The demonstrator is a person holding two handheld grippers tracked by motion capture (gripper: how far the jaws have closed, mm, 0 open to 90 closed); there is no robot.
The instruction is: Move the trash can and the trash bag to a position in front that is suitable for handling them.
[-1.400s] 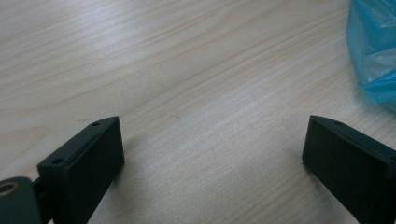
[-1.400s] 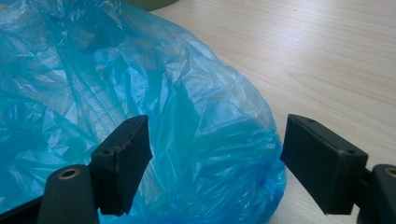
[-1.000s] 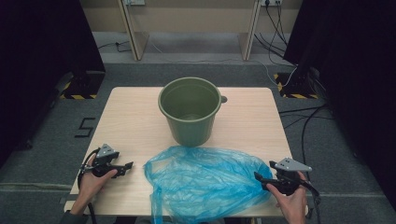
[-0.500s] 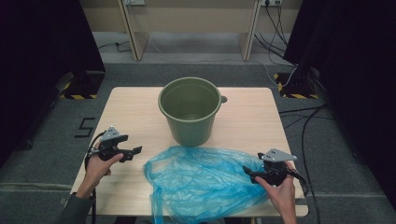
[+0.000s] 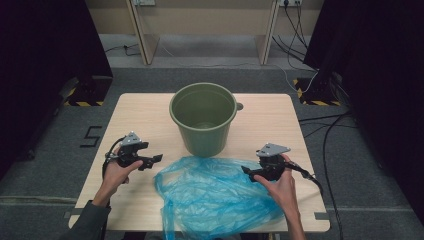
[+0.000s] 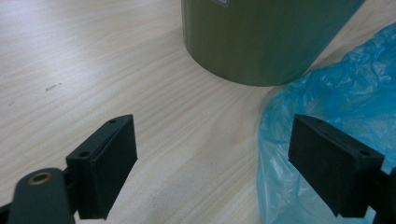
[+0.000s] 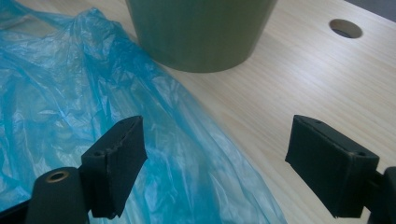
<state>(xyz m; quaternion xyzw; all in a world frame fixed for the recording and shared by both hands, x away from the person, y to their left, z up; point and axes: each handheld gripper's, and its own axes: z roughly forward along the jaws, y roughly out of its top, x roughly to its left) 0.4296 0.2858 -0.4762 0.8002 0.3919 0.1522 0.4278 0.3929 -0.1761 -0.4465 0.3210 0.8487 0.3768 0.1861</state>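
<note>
My left hand-held gripper (image 5: 156, 159) gapes wide beside the blue bag (image 5: 215, 192); my right hand-held gripper (image 5: 246, 171), equally wide, hangs over its edge, green bucket (image 5: 203, 119) beyond.

- green bucket (image 5: 203, 120): round, olive-green plastic, upright with its mouth open upward; tapering toward the base; standing near the middle of the wooden table (image 5: 140, 115), toward its far half; a small tab juts from the rim on its right side; its lower wall shows in the left gripper view (image 6: 261, 42) and the right gripper view (image 7: 201, 32)
- blue plastic bag (image 5: 215, 197): thin, translucent, crumpled and spread loosely flat; lying on the table's near half, just in front of the bucket, its far edge at the bucket's base; its near end reaching the table's front edge; wrinkled folds visible close up (image 7: 56, 93)
</note>
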